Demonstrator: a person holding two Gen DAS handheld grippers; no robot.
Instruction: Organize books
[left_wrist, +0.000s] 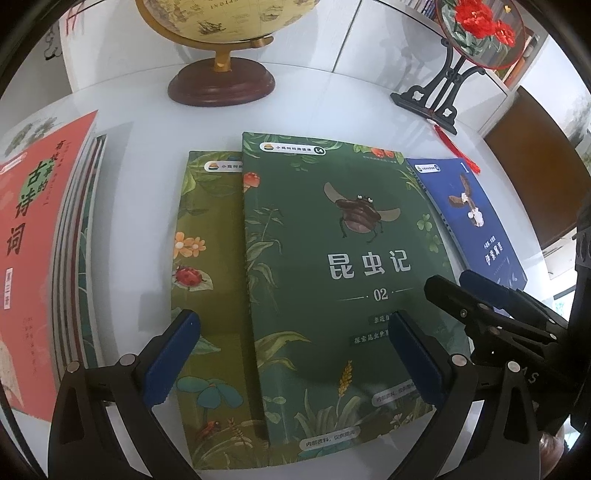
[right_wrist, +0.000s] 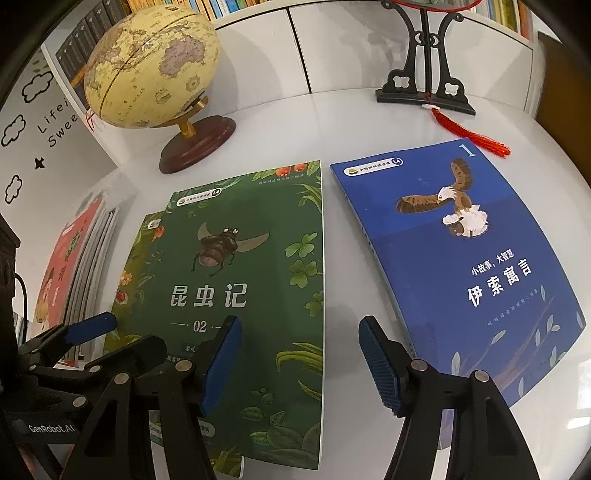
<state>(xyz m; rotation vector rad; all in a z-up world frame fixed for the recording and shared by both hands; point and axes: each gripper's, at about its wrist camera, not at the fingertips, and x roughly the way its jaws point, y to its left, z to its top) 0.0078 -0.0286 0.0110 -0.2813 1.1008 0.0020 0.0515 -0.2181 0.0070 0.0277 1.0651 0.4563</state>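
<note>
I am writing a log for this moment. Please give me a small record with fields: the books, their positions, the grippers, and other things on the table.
dark green book: lies flat, partly covering the light green book
blue book: flat, apart from the dark green one
red book: on a stack, far left
left gripper: open, holds nothing
right gripper: open, holds nothing
behind: globe, black stand

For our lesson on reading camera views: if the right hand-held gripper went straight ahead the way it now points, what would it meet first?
Probably the bare white table: the open right hand-held gripper aims at the strip between the dark green insect book and the blue eagle book. Further on stands the white cabinet, though depth is unclear.
</note>
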